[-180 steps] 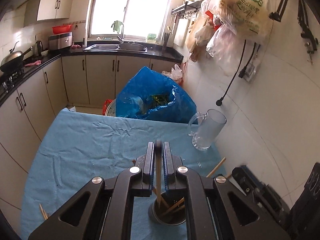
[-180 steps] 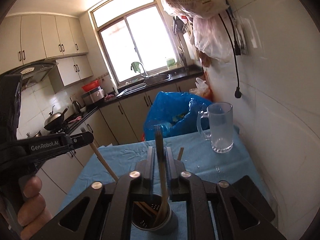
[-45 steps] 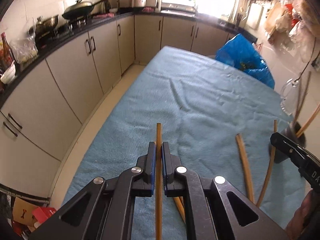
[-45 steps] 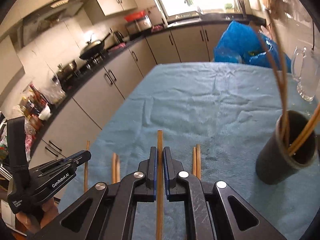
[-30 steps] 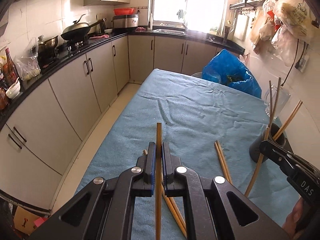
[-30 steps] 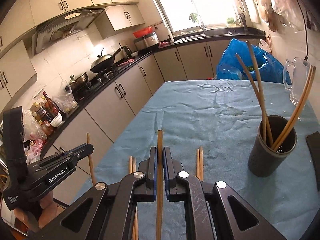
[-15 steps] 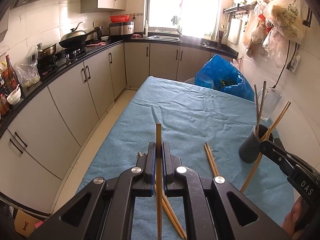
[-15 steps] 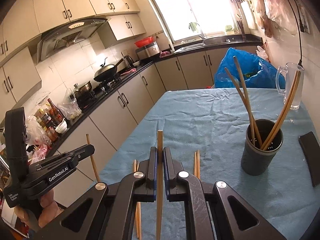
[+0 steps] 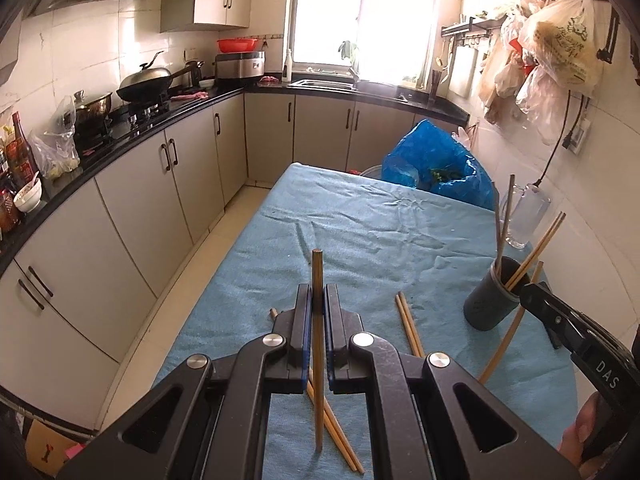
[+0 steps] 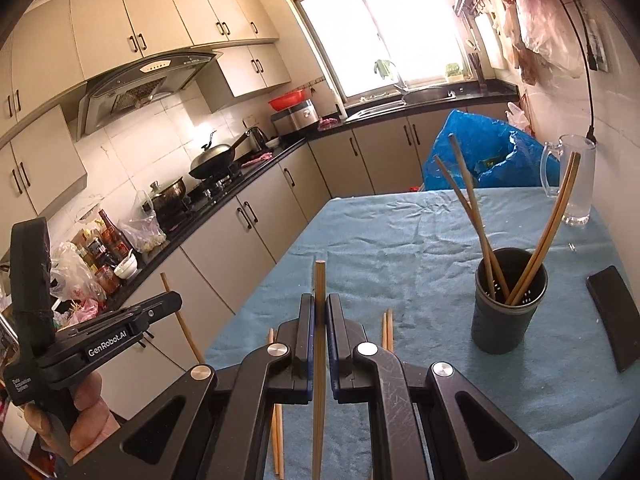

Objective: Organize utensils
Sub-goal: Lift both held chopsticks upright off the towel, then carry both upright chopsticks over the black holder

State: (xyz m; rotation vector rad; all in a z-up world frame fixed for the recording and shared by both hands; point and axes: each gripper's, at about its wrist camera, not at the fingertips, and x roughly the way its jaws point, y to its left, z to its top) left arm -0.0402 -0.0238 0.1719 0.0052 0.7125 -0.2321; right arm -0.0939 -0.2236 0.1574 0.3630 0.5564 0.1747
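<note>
Left gripper (image 9: 317, 312): clamped on a chopstick (image 9: 317, 344), near the table's left edge.
Right gripper (image 10: 319, 316): clamped on another chopstick (image 10: 319, 360).
Holder (image 10: 507, 300): right side, four chopsticks inside.
Cloth (image 10: 400, 236): bare toward the far edge.

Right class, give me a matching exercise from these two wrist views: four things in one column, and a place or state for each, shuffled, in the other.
1. dark cup
2. glass mug
3. black slab
4. blue bag

A. lying flat on the cloth, right of the cup
B. behind the table's far end
C. empty, beside the wall
D. upright, holding four chopsticks

Pairs: 1-D, 2-C, 3-A, 4-B
</note>
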